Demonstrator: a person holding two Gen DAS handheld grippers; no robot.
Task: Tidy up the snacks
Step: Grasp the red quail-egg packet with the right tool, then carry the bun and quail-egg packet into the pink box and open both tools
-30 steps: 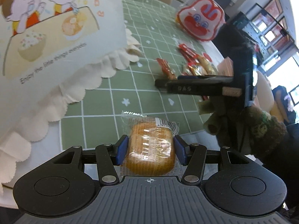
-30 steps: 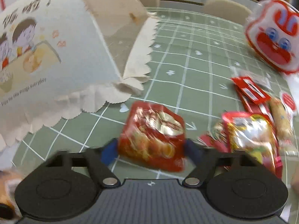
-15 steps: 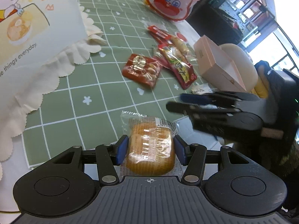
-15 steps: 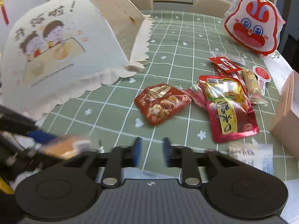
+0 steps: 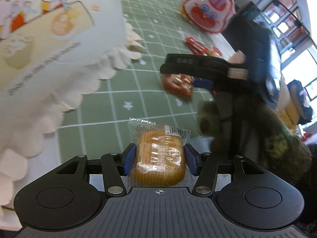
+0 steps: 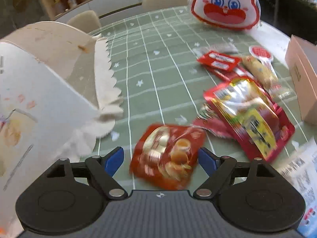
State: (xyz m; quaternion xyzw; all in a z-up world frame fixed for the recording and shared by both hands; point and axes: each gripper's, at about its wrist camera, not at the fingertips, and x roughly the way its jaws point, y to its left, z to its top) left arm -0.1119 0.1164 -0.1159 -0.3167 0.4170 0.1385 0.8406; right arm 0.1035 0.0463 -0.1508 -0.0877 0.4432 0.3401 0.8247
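My left gripper (image 5: 159, 159) is shut on a wrapped orange cake (image 5: 159, 160), held above the table's near edge beside the white cartoon paper bag (image 5: 45, 45). My right gripper (image 6: 161, 158) is open, its blue pads on either side of a red snack packet (image 6: 168, 154) that lies on the green checked tablecloth (image 6: 150, 73); the pads stand apart from it. In the left wrist view the right gripper (image 5: 178, 73) hovers over that red packet (image 5: 177, 83). The bag lies on its side at the left of the right wrist view (image 6: 43, 83).
More snacks lie to the right: a large red and yellow pouch (image 6: 251, 117), small red packets (image 6: 220, 61) and a wrapped roll (image 6: 259, 71). A rabbit-face bag (image 6: 223, 6) stands at the back. A pink box (image 6: 303, 79) sits at the right edge.
My right gripper opened wide and moved forward down over the red packet, which now lies between its pads. My left gripper swung back towards the paper bag, still holding the cake.
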